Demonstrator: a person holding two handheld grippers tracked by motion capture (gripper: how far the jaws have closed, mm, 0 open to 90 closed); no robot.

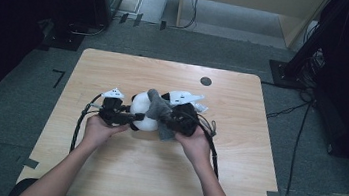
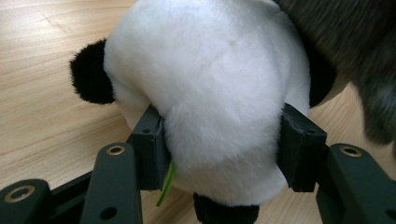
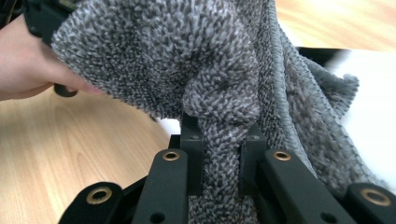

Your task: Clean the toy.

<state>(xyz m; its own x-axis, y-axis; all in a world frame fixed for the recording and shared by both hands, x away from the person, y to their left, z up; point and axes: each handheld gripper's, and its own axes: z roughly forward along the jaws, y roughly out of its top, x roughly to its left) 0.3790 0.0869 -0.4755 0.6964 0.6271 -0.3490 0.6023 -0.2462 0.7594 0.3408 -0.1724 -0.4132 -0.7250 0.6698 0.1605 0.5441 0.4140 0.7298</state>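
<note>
Fingers of the left gripper are clamped on the white body of the panda plush, one pad pressed into each flank. Fingers of the right gripper are closed tight on a bunched fold of the grey towel.

Counted: one panda plush, one grey towel, two grippers, one wooden table, one dark round spot on the tabletop.

Panda plush is located near the table's middle, between the left gripper and the right gripper. Its long axis is seen running roughly across the table, left to right; which end is the head cannot be told for sure, probably hidden under the towel. One black ear or paw is seen sticking out at the side, another black patch at the bottom, in the left gripper view.

Towel is draped over the plush's right side, touching it, with one corner standing up above the plush and another hanging toward the table's near edge.
</note>
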